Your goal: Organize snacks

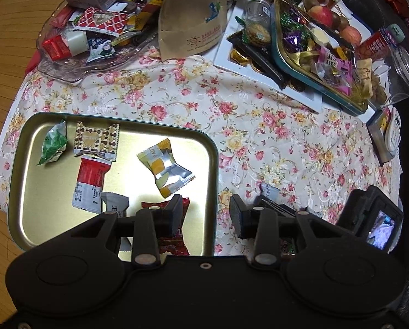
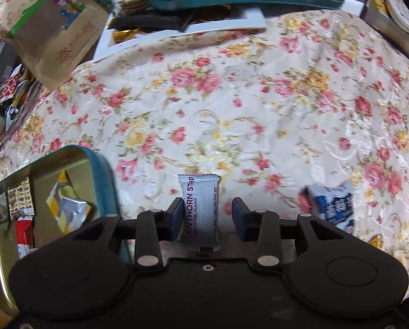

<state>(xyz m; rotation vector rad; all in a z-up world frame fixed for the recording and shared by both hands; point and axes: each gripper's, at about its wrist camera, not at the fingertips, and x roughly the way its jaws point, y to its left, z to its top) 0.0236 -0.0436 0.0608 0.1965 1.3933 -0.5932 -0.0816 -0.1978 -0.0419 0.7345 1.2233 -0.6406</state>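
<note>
Both feeds are evenly lit from overhead, warm indoor light. On my left wrist view the gold tin tray (image 1: pixel 28 205) throws back a white glare patch across its middle, washing out the floor between wrappers. The floral tablecloth (image 2: pixel 232 109) looks sharp in the middle of the right wrist view, but a blue and white packet (image 2: pixel 330 205) at near right is smeared by motion blur. Fisheye bending curves both pictures' edges, and corners fall dark
</note>
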